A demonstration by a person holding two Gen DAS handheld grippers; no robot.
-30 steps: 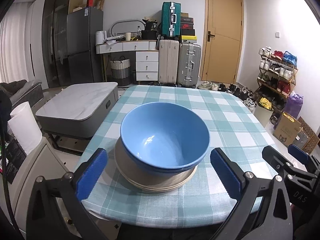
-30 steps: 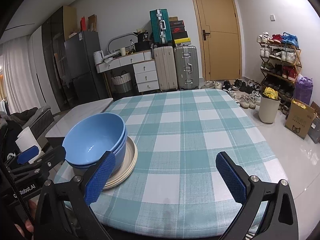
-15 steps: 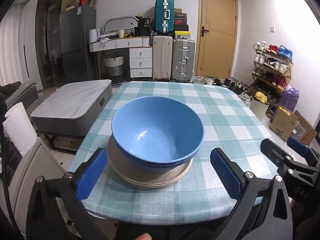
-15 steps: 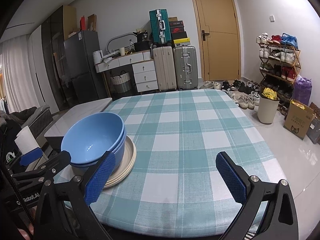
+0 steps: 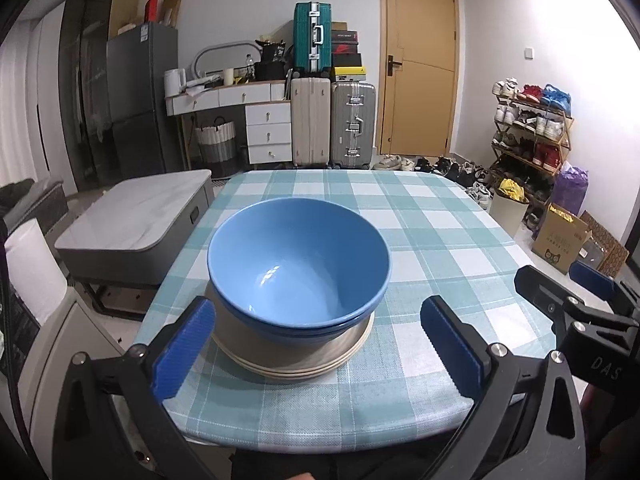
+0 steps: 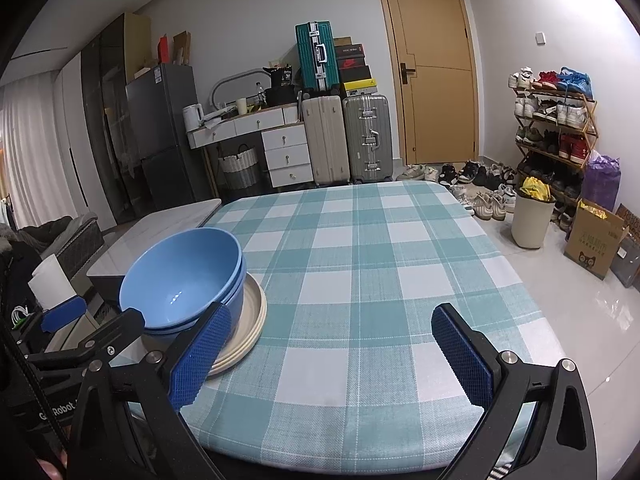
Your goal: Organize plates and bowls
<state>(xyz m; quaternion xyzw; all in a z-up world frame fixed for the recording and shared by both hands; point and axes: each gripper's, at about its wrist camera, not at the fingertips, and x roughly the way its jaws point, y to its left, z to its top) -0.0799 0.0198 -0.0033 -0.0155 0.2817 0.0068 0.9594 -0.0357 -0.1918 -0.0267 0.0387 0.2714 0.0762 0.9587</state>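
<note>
Nested blue bowls [image 5: 298, 264] sit on a stack of cream plates [image 5: 296, 360] near the table's front left corner. In the right wrist view the same blue bowls [image 6: 180, 276] and cream plates [image 6: 250, 320] lie at the left. My left gripper [image 5: 316, 344] is open, its blue pads on either side of the stack at the near edge, apart from it. My right gripper [image 6: 330, 356] is open over bare checked cloth, to the right of the stack, with nothing between its fingers.
The table [image 5: 440, 240] wears a teal and white checked cloth. A grey low table [image 5: 132, 216] stands to the left. Suitcases [image 5: 332, 120], a drawer desk, a door and a shoe rack [image 5: 532, 132] line the far side. A bin [image 6: 532, 220] and a cardboard box stand at the right.
The left gripper has pulled back and risen a little, so the bowl stack looks farther and lower. The right gripper has barely moved. Both stay open.
</note>
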